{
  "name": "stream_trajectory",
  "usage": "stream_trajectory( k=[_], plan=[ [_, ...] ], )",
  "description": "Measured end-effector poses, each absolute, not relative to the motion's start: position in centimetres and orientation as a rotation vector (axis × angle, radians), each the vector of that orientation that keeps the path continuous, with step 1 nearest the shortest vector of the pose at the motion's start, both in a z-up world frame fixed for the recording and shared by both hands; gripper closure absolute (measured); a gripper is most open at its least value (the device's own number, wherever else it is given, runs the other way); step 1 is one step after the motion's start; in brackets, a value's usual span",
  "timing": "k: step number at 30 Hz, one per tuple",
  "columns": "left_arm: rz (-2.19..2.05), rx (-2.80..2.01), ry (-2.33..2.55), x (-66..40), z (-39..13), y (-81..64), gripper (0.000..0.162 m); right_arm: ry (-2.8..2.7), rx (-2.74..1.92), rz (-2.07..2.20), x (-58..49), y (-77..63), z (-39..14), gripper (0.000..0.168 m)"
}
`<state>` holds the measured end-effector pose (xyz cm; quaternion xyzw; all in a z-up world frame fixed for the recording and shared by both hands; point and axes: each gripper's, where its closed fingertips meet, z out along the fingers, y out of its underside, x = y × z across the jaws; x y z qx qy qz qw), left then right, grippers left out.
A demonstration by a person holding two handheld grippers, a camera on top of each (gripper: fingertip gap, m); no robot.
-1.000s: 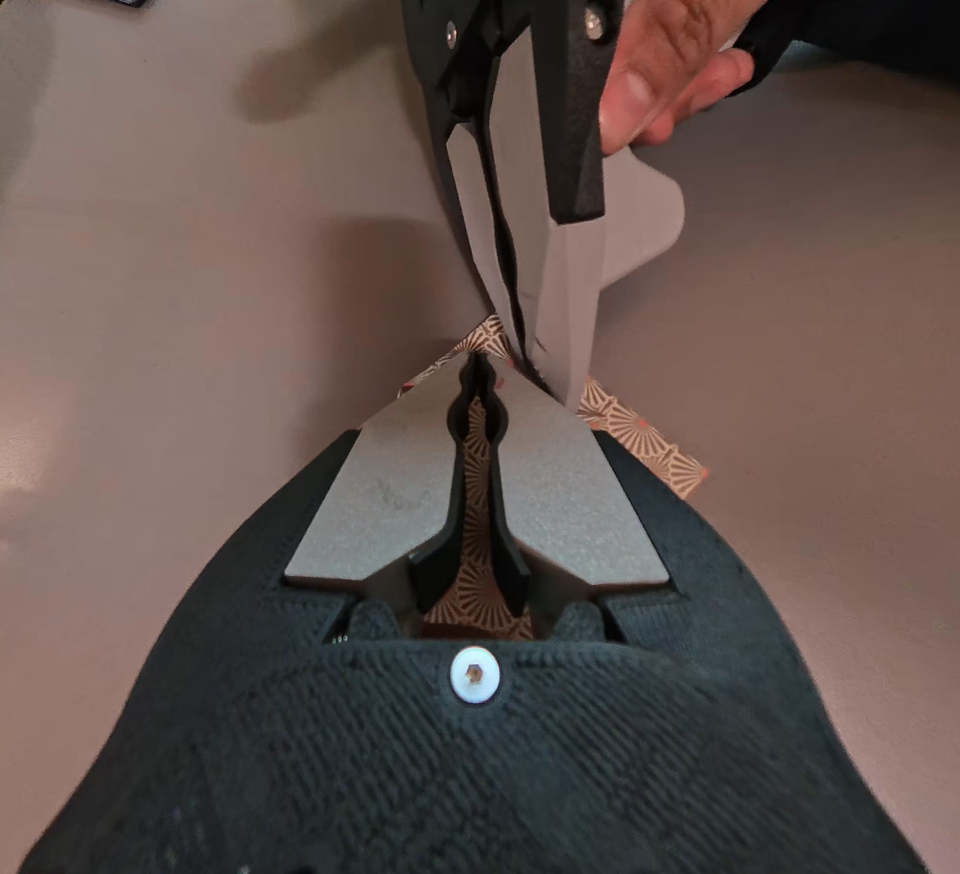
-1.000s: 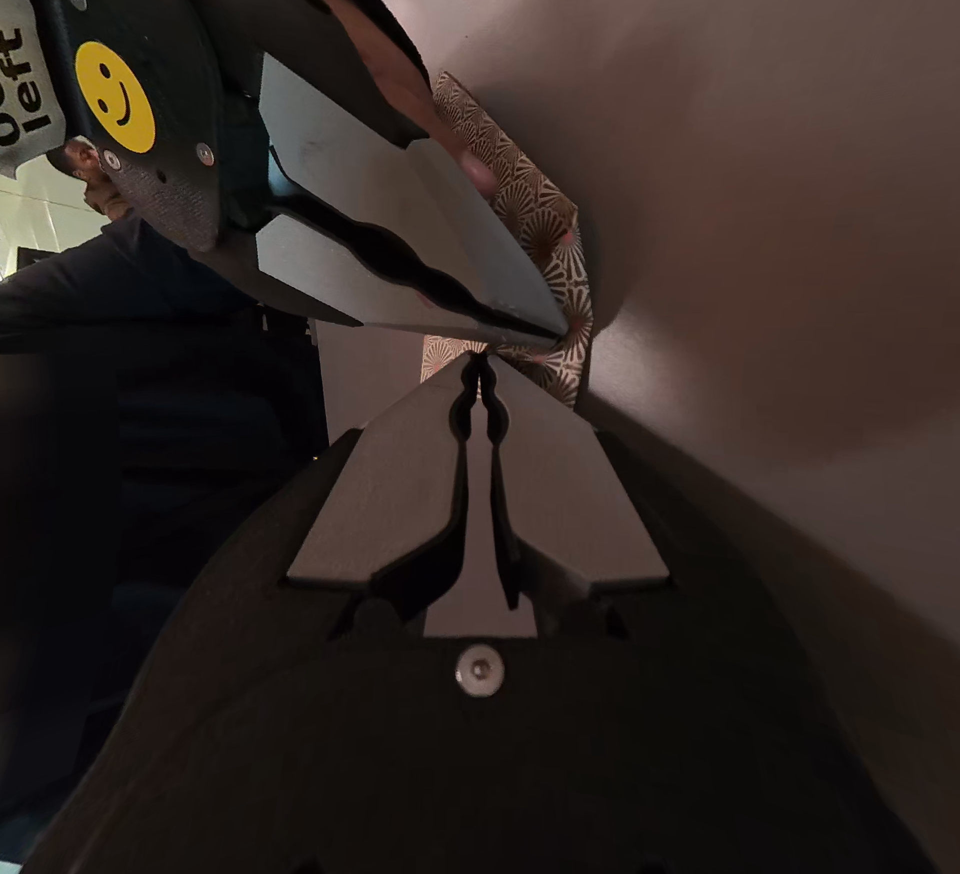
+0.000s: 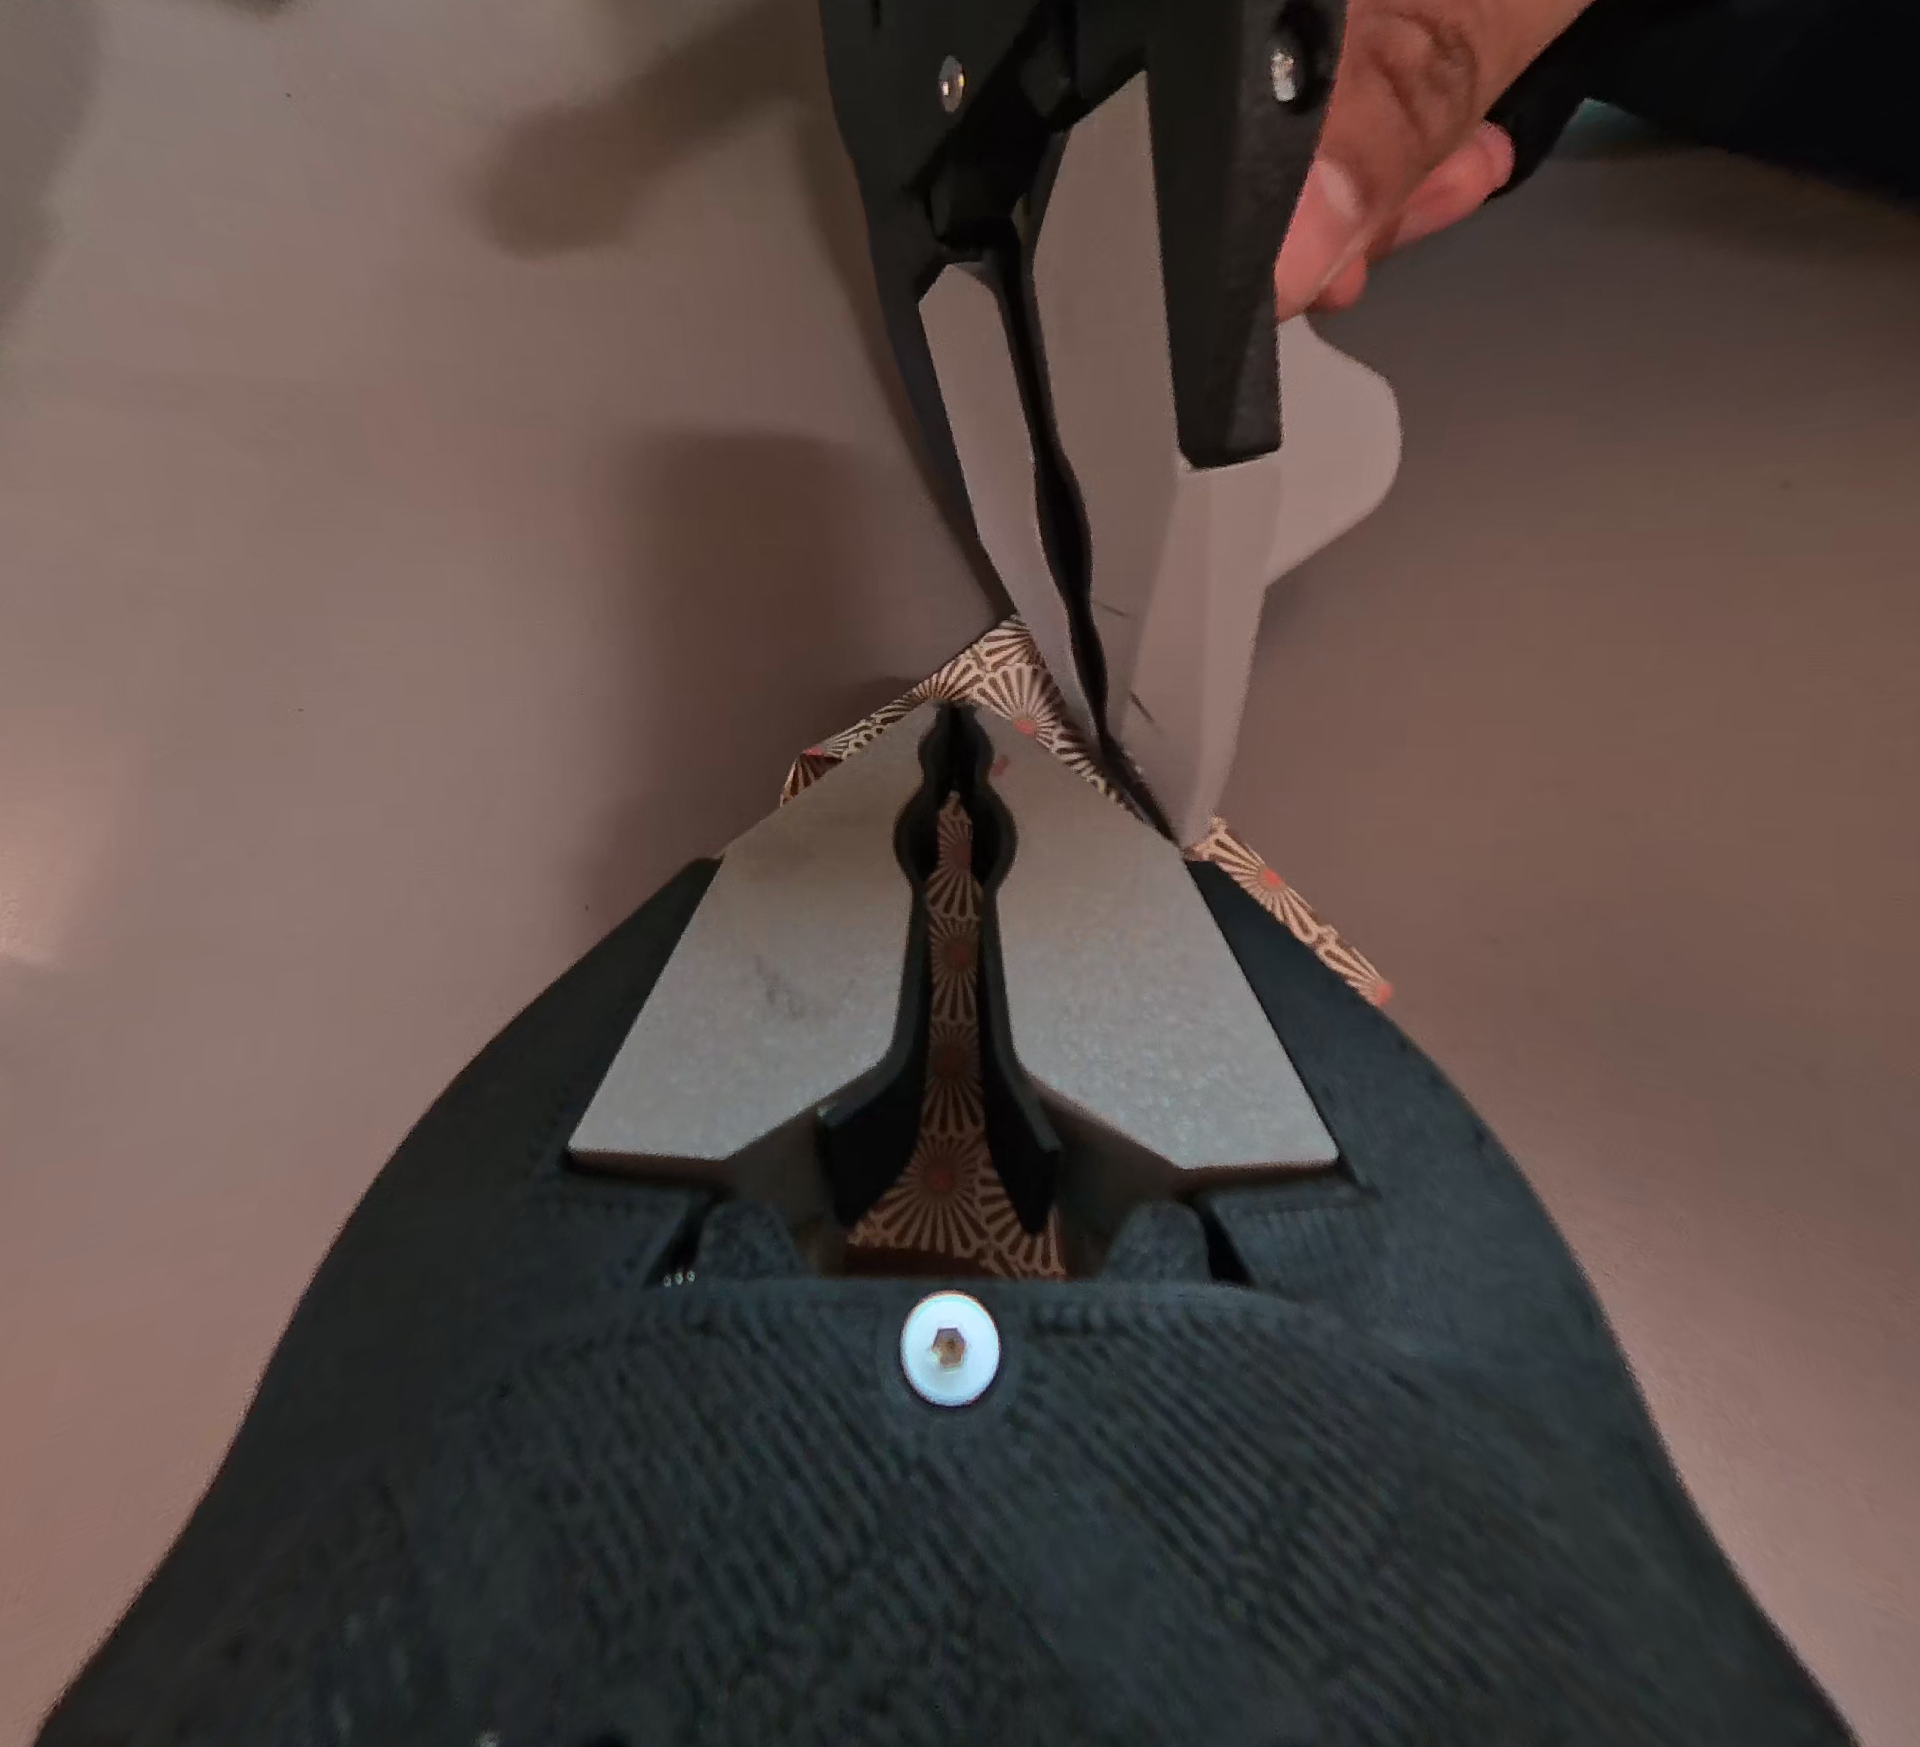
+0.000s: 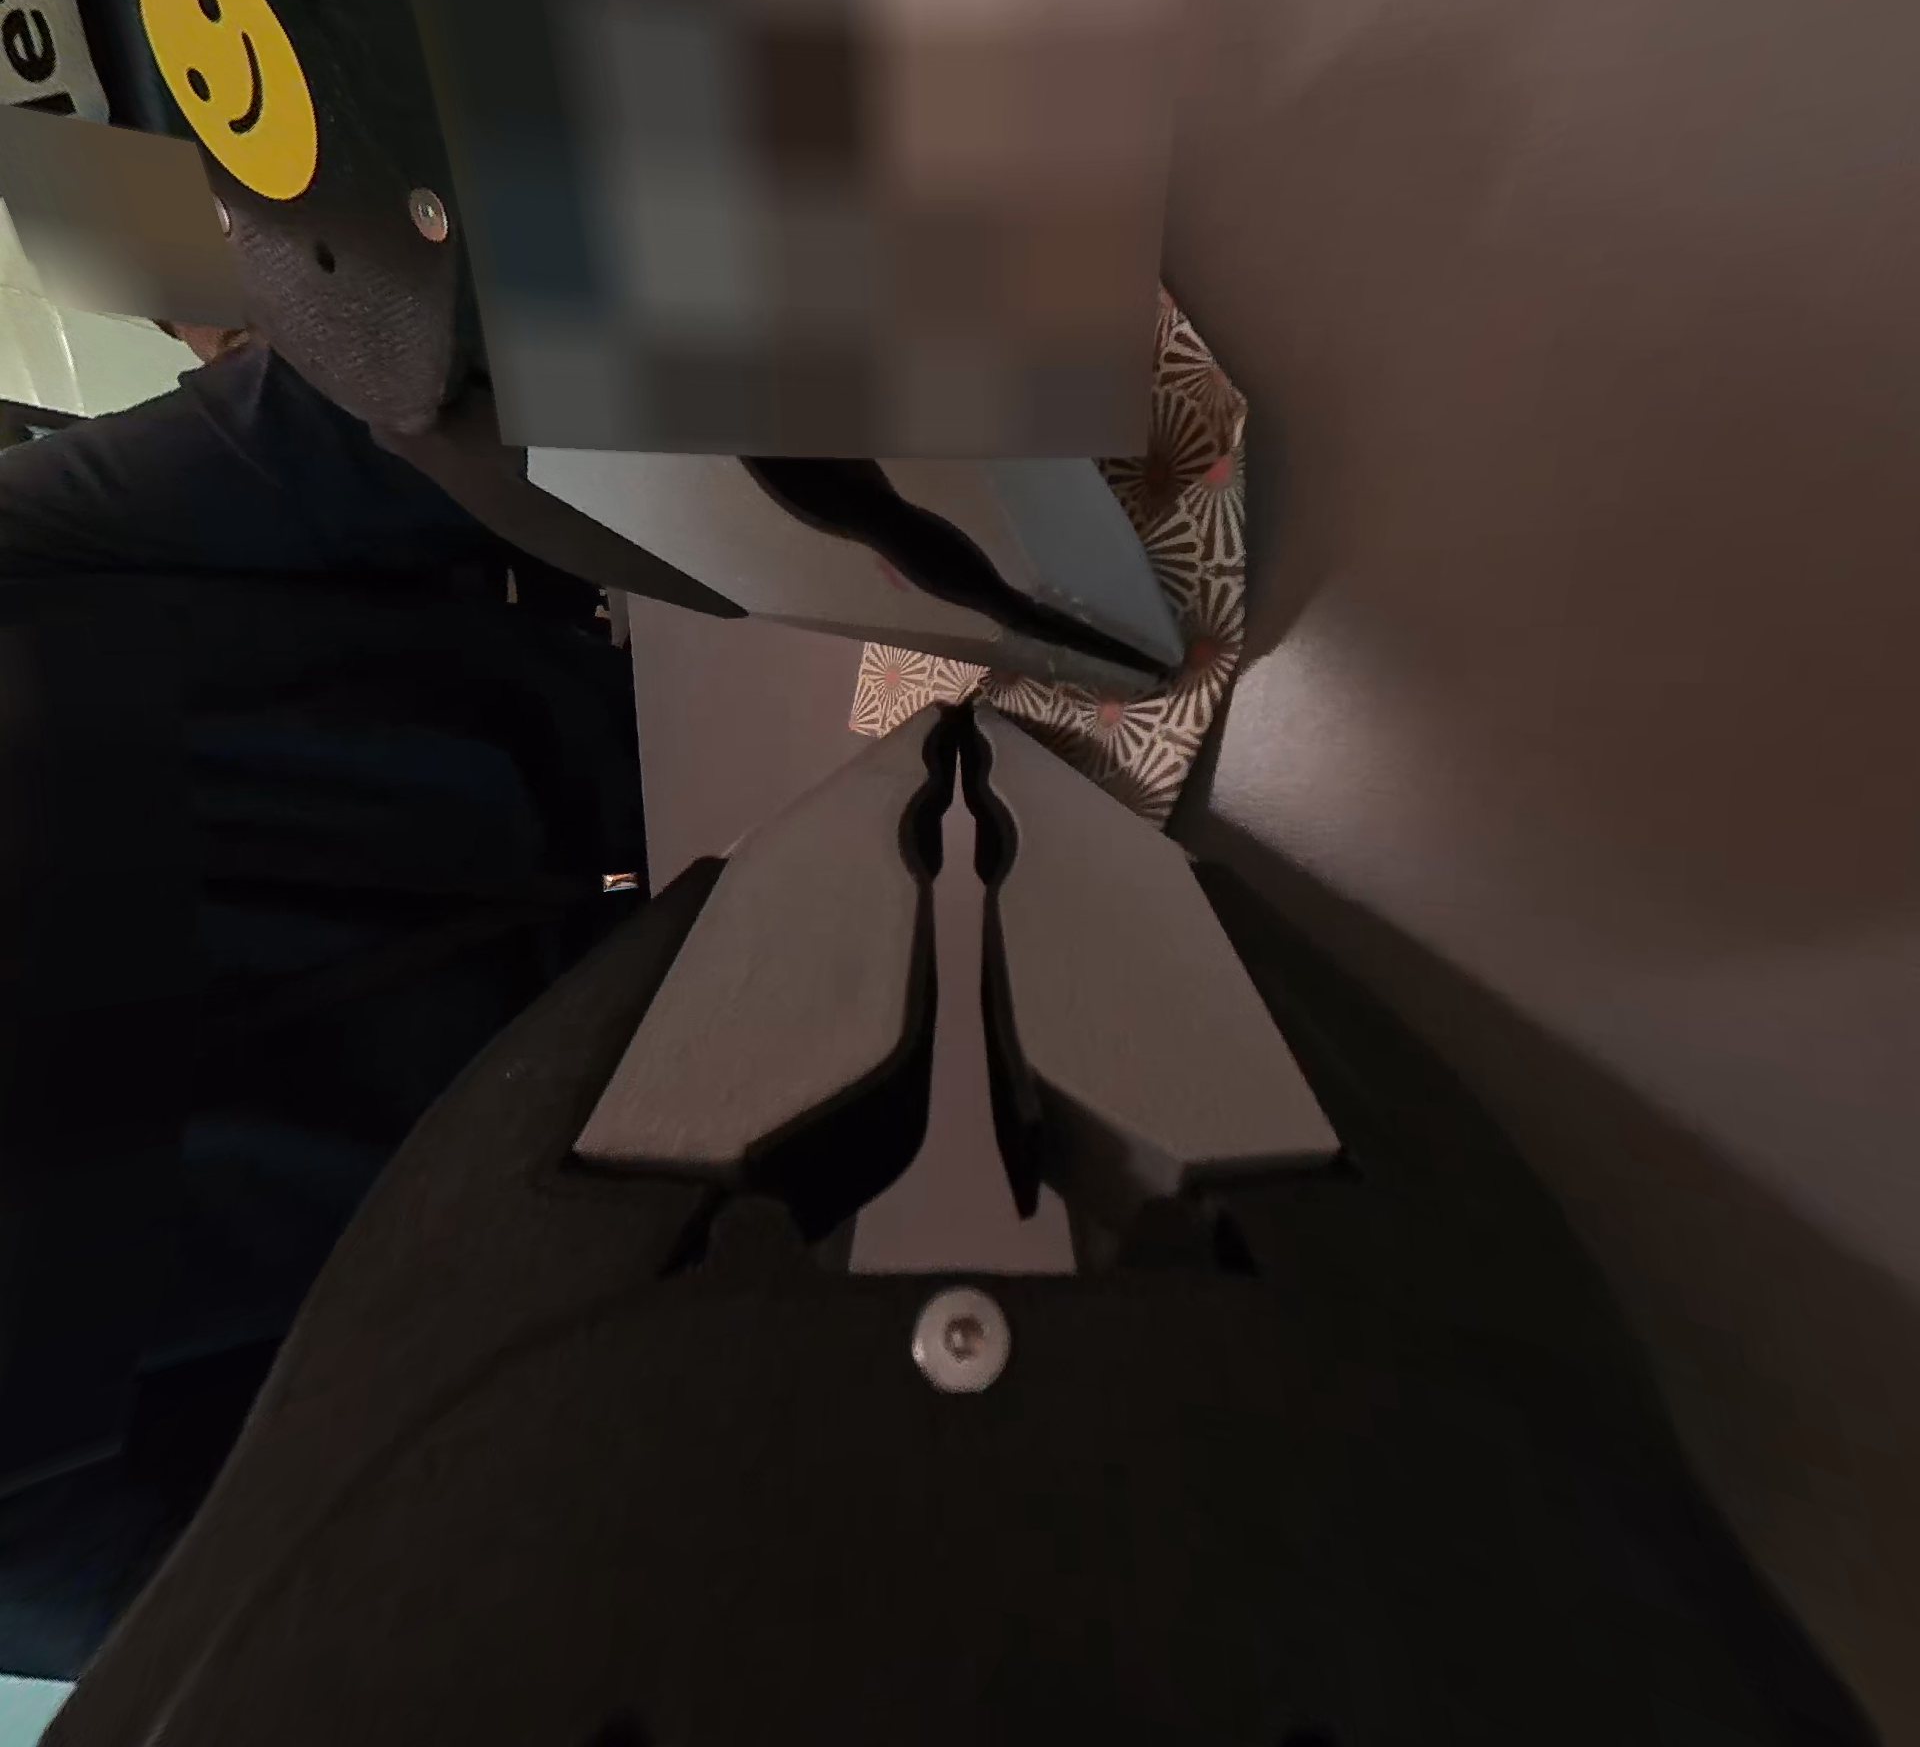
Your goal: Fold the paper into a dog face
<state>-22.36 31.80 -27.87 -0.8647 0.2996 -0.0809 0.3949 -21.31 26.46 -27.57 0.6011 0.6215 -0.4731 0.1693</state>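
The paper (image 3: 1262, 876) is a thin sheet printed with a brown-and-cream fan pattern and small pink dots. It lies flat on the smooth beige table (image 3: 416, 554), away from any edge that can be seen, and is largely covered. In the left wrist view one pointed corner is seen running out to the right, so the visible long edge is judged to slant from the left gripper's tips toward the right.

The left gripper (image 3: 951, 721) is laid low over the sheet, its grey matte fingers drawn together to a narrow slit through which the pattern is seen below. It is closed, but whether a layer is pinched or merely pressed down cannot be told.

The right gripper (image 3: 1127, 762) is brought down steeply from above, its closed tips set on the paper just beside and to the right of the left tips; whether paper is caught between them cannot be told. It is held by a hand (image 3: 1455, 87) with a dark sleeve behind.

Both tools meet at nearly one spot, and the right one is nearer the free corner. The coming fold is judged to turn on that: the sheet would be held by the left and the corner worked by the right.

In the right wrist view the paper (image 4: 1195, 554) is seen behind the left gripper's tips (image 4: 1164, 658).
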Motion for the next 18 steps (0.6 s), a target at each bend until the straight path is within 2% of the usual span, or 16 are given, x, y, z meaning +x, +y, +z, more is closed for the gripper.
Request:
stream_trajectory(
  k=[4, 9, 14, 18],
  plan=[
    [-0.196, -2.19, 0.763, -22.4, -27.9, 31.8, 0.162, 1.795, 1.701, -1.312, -20.7, 26.7, -27.5, 0.168],
    [-0.151, -2.174, 0.781, -22.4, -27.9, 31.8, 0.162, 1.775, 1.748, -1.512, -21.8, 28.5, -24.9, 0.168],
    [-0.11, -2.161, 0.797, -22.4, -27.8, 31.8, 0.162, 1.896, 1.866, -1.319, -21.9, 29.2, -27.6, 0.168],
    [-0.122, -2.168, 0.786, -22.5, -27.9, 31.7, 0.162, 1.746, 1.85, -1.371, -21.7, 29.2, -27.6, 0.168]
  ],
)
